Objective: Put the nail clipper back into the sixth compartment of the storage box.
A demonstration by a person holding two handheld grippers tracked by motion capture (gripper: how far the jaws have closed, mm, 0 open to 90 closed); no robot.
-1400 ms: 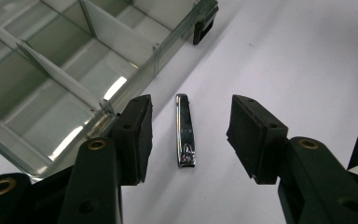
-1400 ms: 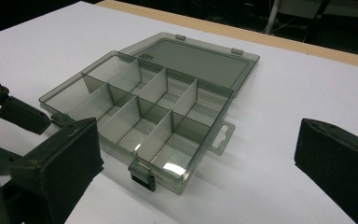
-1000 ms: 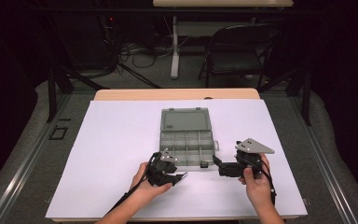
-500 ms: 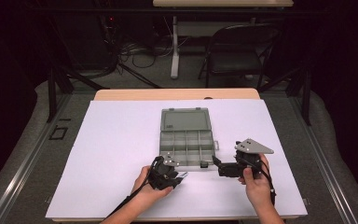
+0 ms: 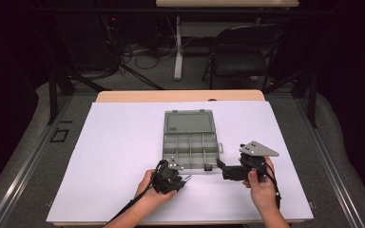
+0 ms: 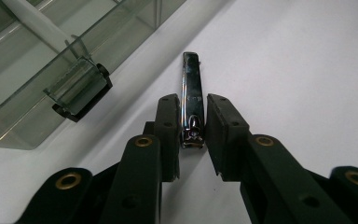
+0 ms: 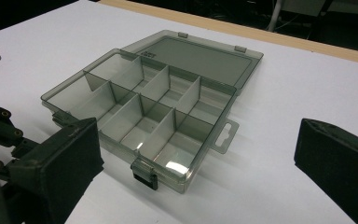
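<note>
A shiny metal nail clipper (image 6: 192,84) lies flat on the white table, just in front of the box's near edge. My left gripper (image 6: 193,107) is low over it with one pad on each side of its rear end. The jaws have just been closing, and thin gaps still show beside the clipper. In the high view my left gripper (image 5: 179,177) is at the box's front left corner. The clear grey compartment box (image 5: 190,142) lies with its lid (image 5: 188,122) folded back. My right gripper (image 5: 220,166) stands wide open at the box's front right corner (image 7: 186,177), holding nothing.
The box's black front latch (image 6: 79,91) hangs open close to the clipper, and a second latch (image 7: 144,175) sits near my right gripper. All of the box's compartments look empty. White table surface (image 5: 114,156) spreads to the left and right. A chair (image 5: 242,52) stands beyond the table.
My left gripper has shifted slightly toward the box's front edge and its jaws have narrowed. The right hand and the box have stayed put.
</note>
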